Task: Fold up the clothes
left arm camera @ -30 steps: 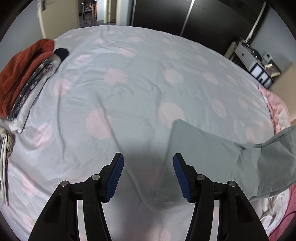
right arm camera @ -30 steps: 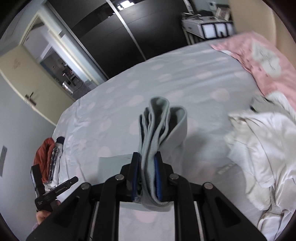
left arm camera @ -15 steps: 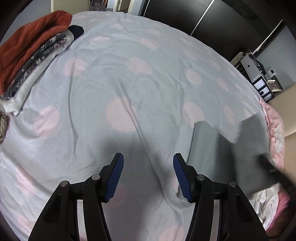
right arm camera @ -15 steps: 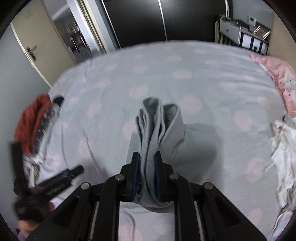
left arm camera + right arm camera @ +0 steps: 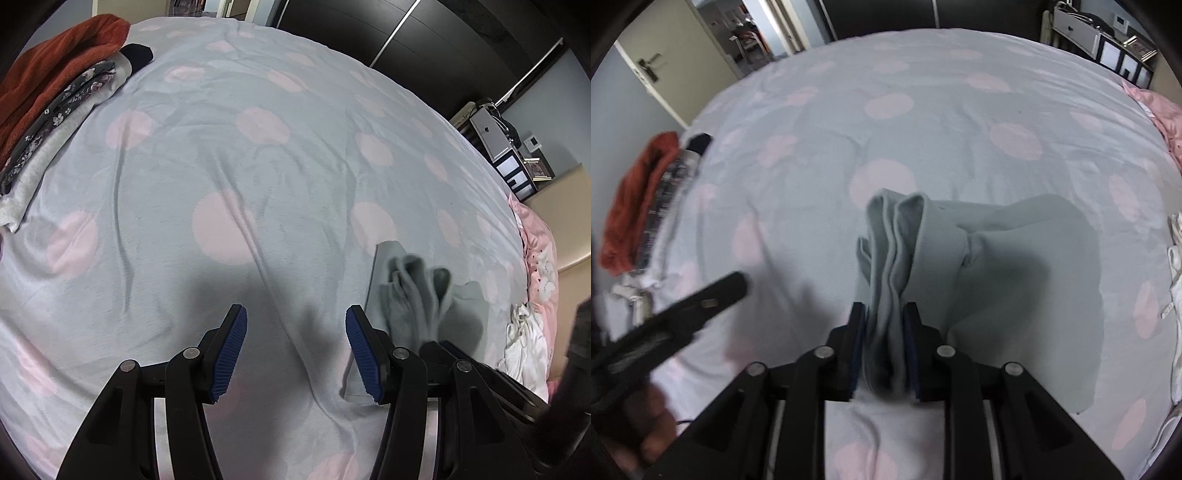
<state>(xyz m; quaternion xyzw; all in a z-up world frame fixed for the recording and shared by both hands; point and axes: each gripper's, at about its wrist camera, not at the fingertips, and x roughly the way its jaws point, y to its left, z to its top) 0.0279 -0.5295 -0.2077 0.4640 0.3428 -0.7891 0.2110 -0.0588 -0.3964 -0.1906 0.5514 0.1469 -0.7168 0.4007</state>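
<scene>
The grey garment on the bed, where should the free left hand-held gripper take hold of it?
Probably the flat near edge of the grey garment, coming from its left: it lies beside the open left hand-held gripper, while the right hand-held gripper already clamps the bunched band.

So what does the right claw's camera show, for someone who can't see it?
The right claw is shut on a bunched grey garment that trails onto a bed with pink dots. At left are the blurry left claw and a clothes pile.
</scene>
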